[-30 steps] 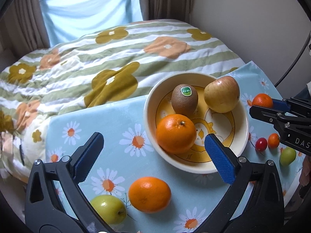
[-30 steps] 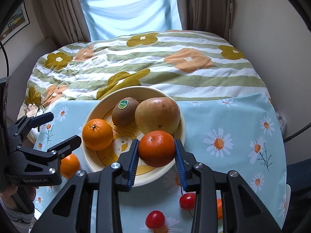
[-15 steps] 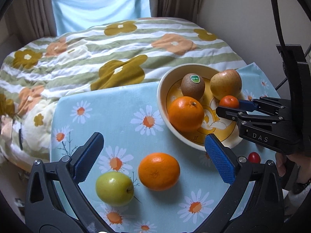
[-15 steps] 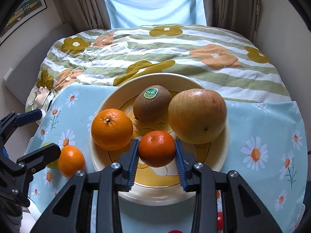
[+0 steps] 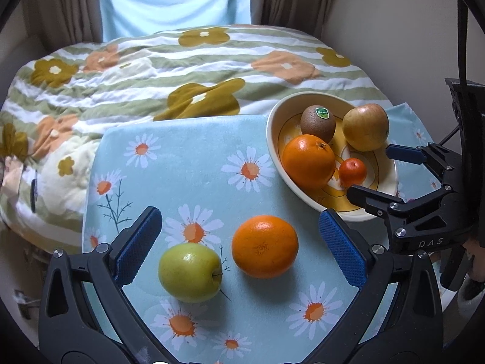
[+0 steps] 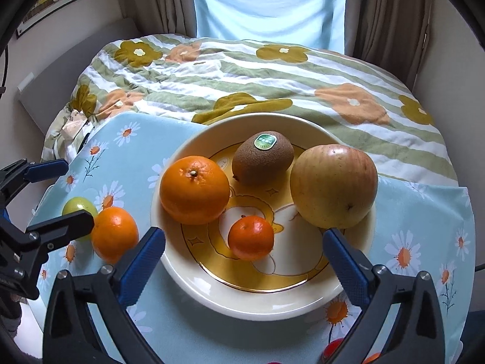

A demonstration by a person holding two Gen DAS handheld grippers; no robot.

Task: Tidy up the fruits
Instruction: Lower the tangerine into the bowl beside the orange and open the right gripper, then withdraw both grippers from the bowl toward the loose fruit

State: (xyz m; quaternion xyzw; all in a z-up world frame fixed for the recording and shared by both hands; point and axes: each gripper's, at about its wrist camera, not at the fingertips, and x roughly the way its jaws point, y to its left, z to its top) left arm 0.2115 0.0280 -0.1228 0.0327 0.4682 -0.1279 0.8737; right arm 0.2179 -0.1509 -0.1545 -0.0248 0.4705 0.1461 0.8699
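A cream bowl (image 6: 272, 306) holds a large orange (image 6: 194, 189), a kiwi (image 6: 262, 157), a yellow-red apple (image 6: 333, 185) and a small mandarin (image 6: 251, 237). My right gripper (image 6: 244, 256) is open around the mandarin, which rests in the bowl. My left gripper (image 5: 239, 239) is open and empty above an orange (image 5: 264, 246) and a green apple (image 5: 190, 272) on the daisy cloth. The bowl (image 5: 274, 139), the mandarin (image 5: 352, 173) and the right gripper (image 5: 372, 173) show in the left wrist view too.
The blue daisy cloth (image 5: 188, 170) covers a small table beside a bed with a striped flower quilt (image 5: 151, 69). A cherry tomato (image 6: 332, 345) lies at the near edge below the bowl. A wall stands to the right.
My right gripper has opened and let the mandarin go into the bowl. My left gripper has moved nearer to the orange and green apple.
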